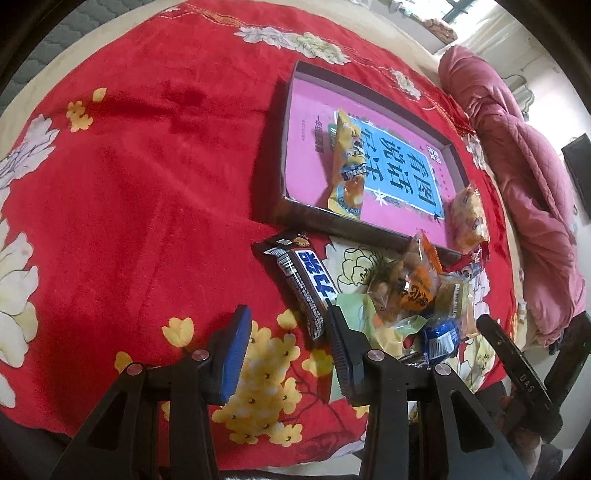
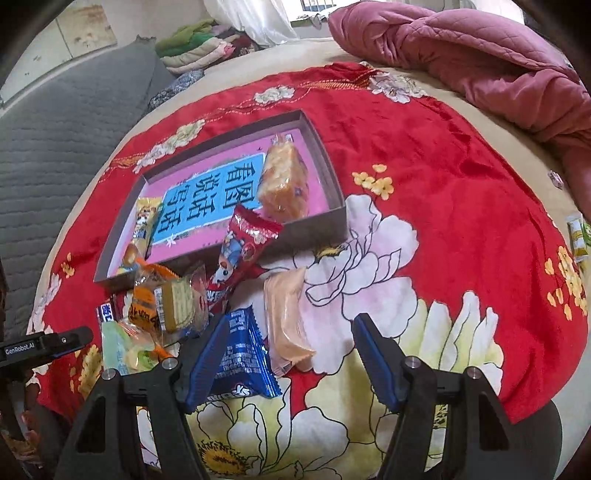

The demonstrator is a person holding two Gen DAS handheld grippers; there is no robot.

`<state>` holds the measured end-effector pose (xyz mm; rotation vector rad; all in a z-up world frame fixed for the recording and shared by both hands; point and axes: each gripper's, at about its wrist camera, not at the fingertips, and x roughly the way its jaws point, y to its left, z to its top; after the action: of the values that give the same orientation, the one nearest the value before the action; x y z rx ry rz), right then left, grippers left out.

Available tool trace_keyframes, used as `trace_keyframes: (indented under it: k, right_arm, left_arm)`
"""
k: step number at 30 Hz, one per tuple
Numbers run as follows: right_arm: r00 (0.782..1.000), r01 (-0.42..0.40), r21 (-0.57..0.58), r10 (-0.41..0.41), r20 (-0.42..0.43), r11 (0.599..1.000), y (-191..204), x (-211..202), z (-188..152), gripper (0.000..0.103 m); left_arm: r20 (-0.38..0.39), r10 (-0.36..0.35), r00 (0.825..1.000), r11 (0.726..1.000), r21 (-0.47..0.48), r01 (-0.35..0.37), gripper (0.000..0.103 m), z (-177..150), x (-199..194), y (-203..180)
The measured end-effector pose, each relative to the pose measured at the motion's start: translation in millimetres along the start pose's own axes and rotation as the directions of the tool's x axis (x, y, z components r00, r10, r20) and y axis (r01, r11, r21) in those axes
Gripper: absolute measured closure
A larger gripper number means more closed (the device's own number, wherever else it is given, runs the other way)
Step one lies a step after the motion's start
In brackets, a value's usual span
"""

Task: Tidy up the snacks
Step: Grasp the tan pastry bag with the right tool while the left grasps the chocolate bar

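Blue-padded, the left gripper [image 1: 286, 345] and right gripper [image 2: 291, 363] both hang open and empty over the red floral blanket [image 1: 147, 184]. Just beyond, loose snacks [image 1: 410, 291] lie piled before the box [image 1: 286, 147], which holds 2 packets.

A bedroom at home: a bed spread with a red floral blanket [image 2: 424, 140], a rumpled pink quilt [image 2: 461, 48] upper right, folded clothes [image 2: 199, 44] stacked at the top by a curtained window [image 2: 314, 5].
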<state>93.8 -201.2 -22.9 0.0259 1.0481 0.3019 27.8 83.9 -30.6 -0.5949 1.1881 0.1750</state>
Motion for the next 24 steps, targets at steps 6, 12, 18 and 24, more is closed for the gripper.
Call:
trace_keyframes:
  k: [6, 12, 18, 24]
  right_arm:
    - [0.999, 0.003, 0.0, -0.003, -0.039, 1.0, -1.6, 13.1, -0.9, 0.034]
    - [0.998, 0.012, -0.026, -0.014, -0.058, 1.0, 1.4, 20.5, -1.8, 0.034]
    - [0.998, 0.023, -0.043, -0.025, -0.063, 0.999, 3.0, 25.2, -1.8, 0.039]
    - [0.998, 0.028, -0.064, -0.032, -0.062, 0.998, 4.5, 29.9, 0.5, 0.045]
  left_arm:
    - [0.003, -0.006, 1.0, 1.0, -0.023, 0.006, 0.06, 2.7, 4.1, 2.6]
    - [-0.007, -0.005, 1.0, 0.999, -0.047, 0.005, 0.06, 10.1, 16.1, 0.1]
    - [-0.012, 0.002, 1.0, 0.998, -0.064, -0.003, 0.06, 15.6, 24.9, -3.4]
    - [-0.014, 0.002, 1.0, 0.996, -0.085, -0.003, 0.06, 19.5, 32.4, -5.6]
